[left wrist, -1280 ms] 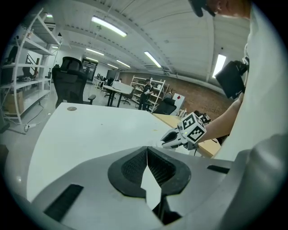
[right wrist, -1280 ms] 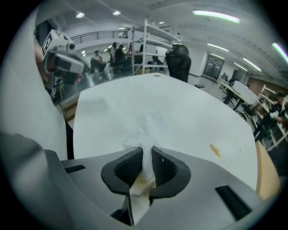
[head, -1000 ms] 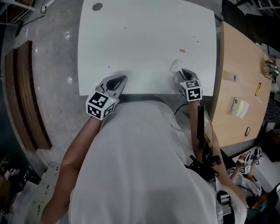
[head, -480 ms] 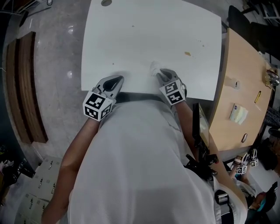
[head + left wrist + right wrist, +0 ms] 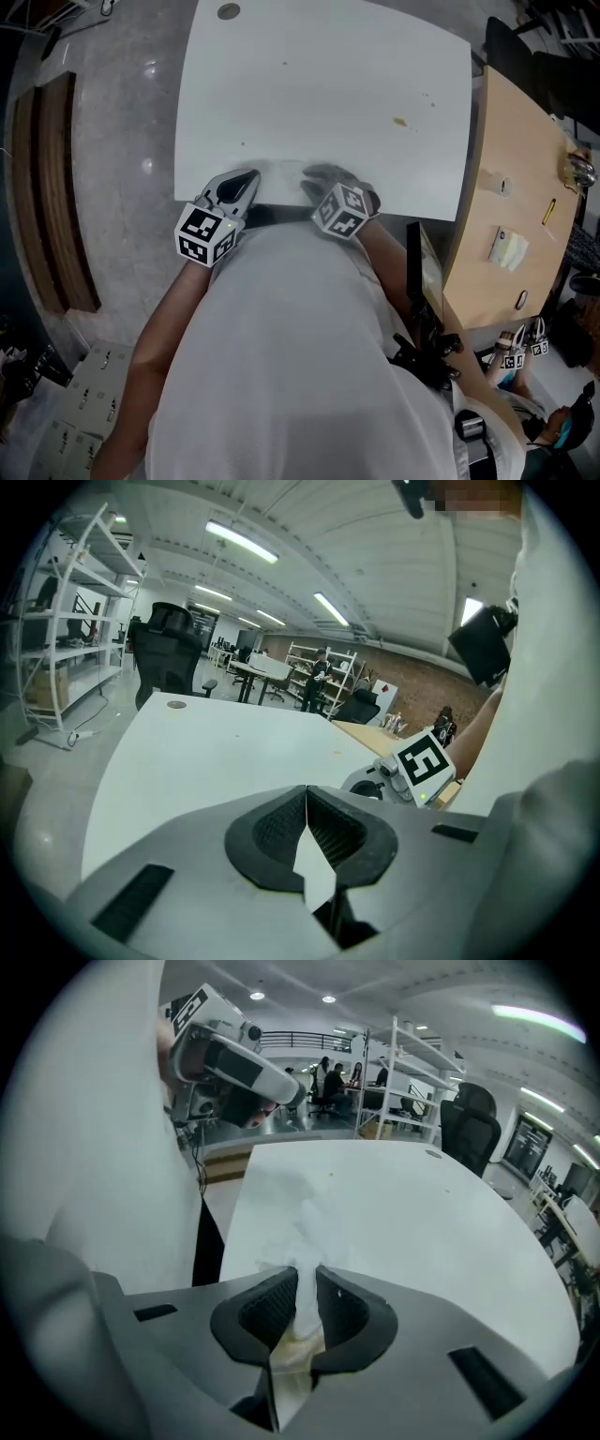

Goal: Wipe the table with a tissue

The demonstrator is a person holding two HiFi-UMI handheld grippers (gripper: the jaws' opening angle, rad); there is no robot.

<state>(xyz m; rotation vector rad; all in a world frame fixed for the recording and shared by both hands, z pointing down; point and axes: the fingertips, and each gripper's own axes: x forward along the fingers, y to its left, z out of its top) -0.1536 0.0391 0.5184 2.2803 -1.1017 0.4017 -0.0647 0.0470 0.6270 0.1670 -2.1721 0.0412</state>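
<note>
The white table (image 5: 328,84) lies in front of me, and a small brown stain (image 5: 399,122) marks its right side. My right gripper (image 5: 315,174) is at the table's near edge, shut on a crumpled white tissue (image 5: 305,1227) that trails from its jaws onto the tabletop (image 5: 394,1213). The tissue is blurred in the head view. My left gripper (image 5: 242,186) rests at the near edge to the left, jaws shut (image 5: 307,794) with nothing between them. The left gripper view shows the right gripper's marker cube (image 5: 424,761) close by.
A grey disc (image 5: 228,11) sits at the table's far left corner, and a few tiny specks (image 5: 286,64) dot the top. A wooden table (image 5: 506,169) with small items adjoins on the right. A black office chair (image 5: 169,653) and shelving (image 5: 66,621) stand beyond the far end.
The right gripper has swept left along the near edge with the tissue and has rolled over. It now sits close to the left gripper, which has barely moved.
</note>
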